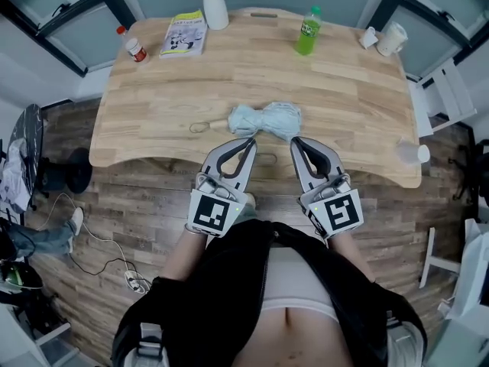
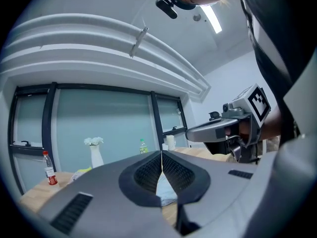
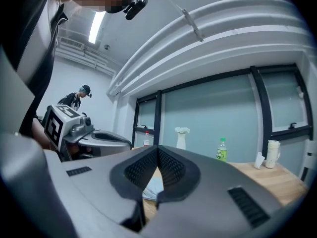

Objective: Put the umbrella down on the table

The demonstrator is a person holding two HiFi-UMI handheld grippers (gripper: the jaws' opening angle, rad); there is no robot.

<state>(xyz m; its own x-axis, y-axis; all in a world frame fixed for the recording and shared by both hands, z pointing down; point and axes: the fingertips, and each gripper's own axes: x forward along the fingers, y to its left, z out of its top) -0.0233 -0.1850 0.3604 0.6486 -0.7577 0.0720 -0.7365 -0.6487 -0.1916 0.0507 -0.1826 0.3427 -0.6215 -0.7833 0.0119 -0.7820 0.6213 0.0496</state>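
A folded light-blue umbrella (image 1: 267,119) lies on the wooden table (image 1: 344,105) near its front edge, its wooden handle and loop strap (image 1: 205,126) pointing left. My left gripper (image 1: 250,141) is shut and empty, with its tips just short of the umbrella's near side. My right gripper (image 1: 295,141) is likewise shut and empty beside it. In the left gripper view the shut tips (image 2: 161,153) frame a strip of the blue umbrella (image 2: 165,192) below them. The right gripper view shows the same: shut tips (image 3: 158,148) above the umbrella (image 3: 152,188).
Along the table's far side stand a red-capped bottle (image 1: 134,46), a booklet (image 1: 186,34), a white vase with flowers (image 1: 214,6), a green bottle (image 1: 308,33) and a white cup (image 1: 391,39). A clear cup (image 1: 412,153) sits at the right front corner.
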